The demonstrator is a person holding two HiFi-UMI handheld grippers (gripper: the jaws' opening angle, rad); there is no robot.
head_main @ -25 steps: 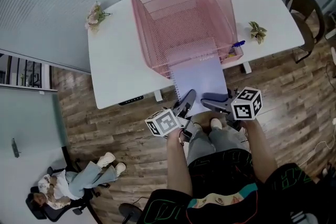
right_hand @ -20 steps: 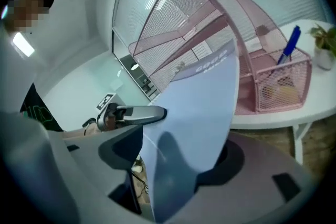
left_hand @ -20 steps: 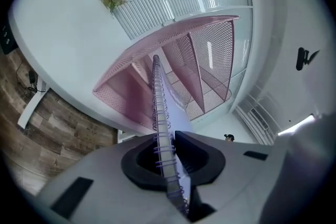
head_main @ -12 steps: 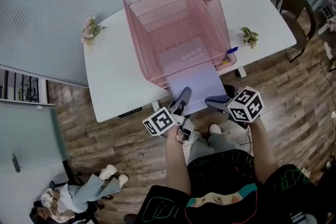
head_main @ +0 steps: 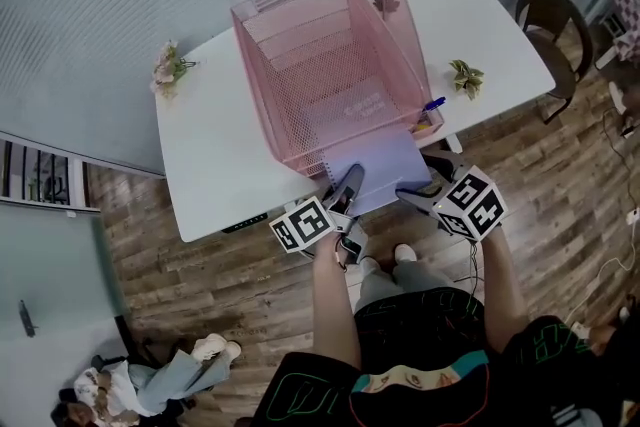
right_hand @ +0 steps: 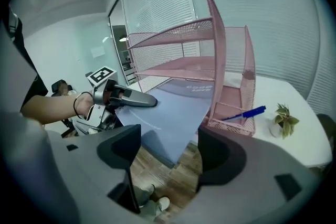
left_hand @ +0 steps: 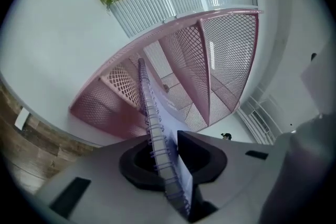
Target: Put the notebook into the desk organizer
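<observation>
Notebook (head_main: 372, 170), pale lilac and spiral-bound, in the head view: its far half lies in the bottom tier of the pink mesh desk organizer (head_main: 300, 75), and its near half juts past the near edge of the white table (head_main: 205, 155). At the notebook's near left corner is the left gripper (head_main: 350, 185); at its near right corner, the right gripper (head_main: 428, 181). A blue pen (head_main: 432, 103) lies in the small tray on the organizer's right side, with a potted plant (head_main: 465, 75) further right on the table.

Left gripper view: jaws clamped on the notebook's spiral edge, having just eased open a little. The spiral runs away from them into the organizer.

Right gripper view: jaws wide apart, having just opened. The notebook's near corner shows in the gap, clear of both pads.
</observation>
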